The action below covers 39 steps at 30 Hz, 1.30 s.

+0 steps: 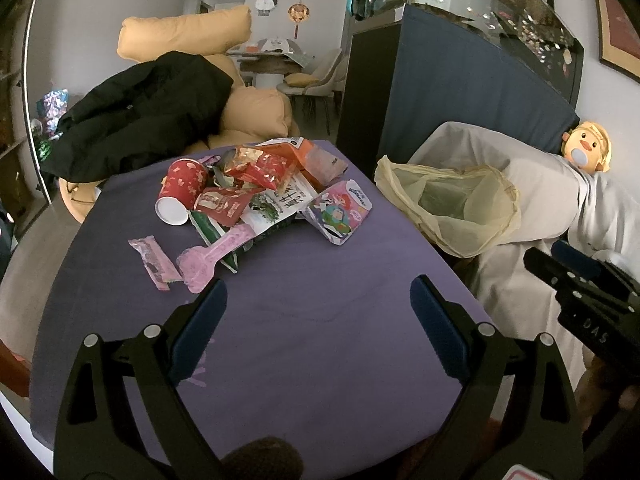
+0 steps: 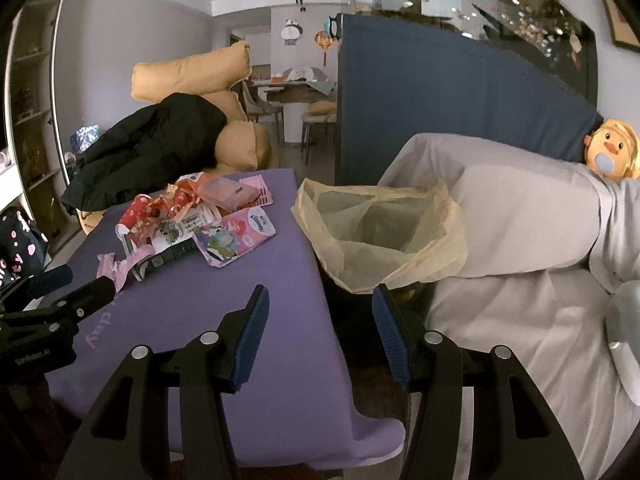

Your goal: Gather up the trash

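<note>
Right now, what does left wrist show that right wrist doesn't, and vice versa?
Left wrist only: the red paper cup's white mouth and the flat pink wrapper lying apart from the pile.
Right wrist only: the black bag with pink spots at the left edge and the pink comb-like piece behind the pile.
Both: the purple table, the yellow trash bag, and both grippers open, holding nothing.

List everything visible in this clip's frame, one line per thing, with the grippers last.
table: one, purple cover, centre
trash pile: one heap, mixed wrappers, far part of table
paper cup: one, red, lying at pile's left
pink wrapper: one, apart from pile, near left
trash bag: one, yellowish, open, beside table's right edge
jacket: one, black, on tan cushions
duck toy: one, yellow, far right
left gripper: open, empty, over table
right gripper: open, empty, near bag
</note>
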Each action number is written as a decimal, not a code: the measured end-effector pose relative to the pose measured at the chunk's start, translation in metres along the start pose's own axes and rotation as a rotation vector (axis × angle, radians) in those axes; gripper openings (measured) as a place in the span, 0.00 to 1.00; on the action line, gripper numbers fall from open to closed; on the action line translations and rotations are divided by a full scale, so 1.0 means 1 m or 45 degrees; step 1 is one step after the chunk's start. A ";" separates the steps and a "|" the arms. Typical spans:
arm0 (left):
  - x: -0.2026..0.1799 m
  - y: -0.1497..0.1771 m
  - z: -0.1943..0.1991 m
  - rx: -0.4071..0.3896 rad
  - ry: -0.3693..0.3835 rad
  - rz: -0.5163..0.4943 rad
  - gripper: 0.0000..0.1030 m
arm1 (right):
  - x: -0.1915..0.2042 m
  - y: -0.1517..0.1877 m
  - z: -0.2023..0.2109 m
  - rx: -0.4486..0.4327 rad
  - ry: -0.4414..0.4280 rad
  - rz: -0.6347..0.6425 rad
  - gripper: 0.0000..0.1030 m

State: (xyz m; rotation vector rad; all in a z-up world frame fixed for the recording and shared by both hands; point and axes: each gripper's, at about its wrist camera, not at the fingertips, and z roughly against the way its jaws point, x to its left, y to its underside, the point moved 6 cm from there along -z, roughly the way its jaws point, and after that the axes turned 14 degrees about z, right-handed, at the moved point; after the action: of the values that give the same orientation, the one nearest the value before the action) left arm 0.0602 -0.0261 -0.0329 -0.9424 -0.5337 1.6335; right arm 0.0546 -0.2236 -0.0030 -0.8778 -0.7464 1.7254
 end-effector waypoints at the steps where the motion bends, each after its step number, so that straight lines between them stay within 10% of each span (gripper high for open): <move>1: 0.001 -0.002 -0.002 0.007 0.005 0.003 0.86 | -0.001 0.000 -0.003 0.005 -0.004 -0.004 0.49; 25: 0.202 -0.054 -0.111 0.200 -0.143 0.528 0.82 | 0.048 -0.045 -0.155 0.165 -0.243 0.133 0.49; 30: 0.197 -0.109 -0.121 0.059 -0.053 0.429 0.78 | 0.061 -0.061 -0.168 0.144 -0.248 0.189 0.49; 39: 0.196 -0.142 -0.200 0.219 -0.070 0.313 0.71 | 0.066 -0.067 -0.176 0.135 -0.269 0.197 0.49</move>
State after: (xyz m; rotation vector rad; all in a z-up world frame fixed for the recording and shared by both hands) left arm 0.2929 0.1735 -0.1000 -0.8624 -0.3165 1.8979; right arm 0.2215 -0.1283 -0.0576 -0.7027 -0.7325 1.9987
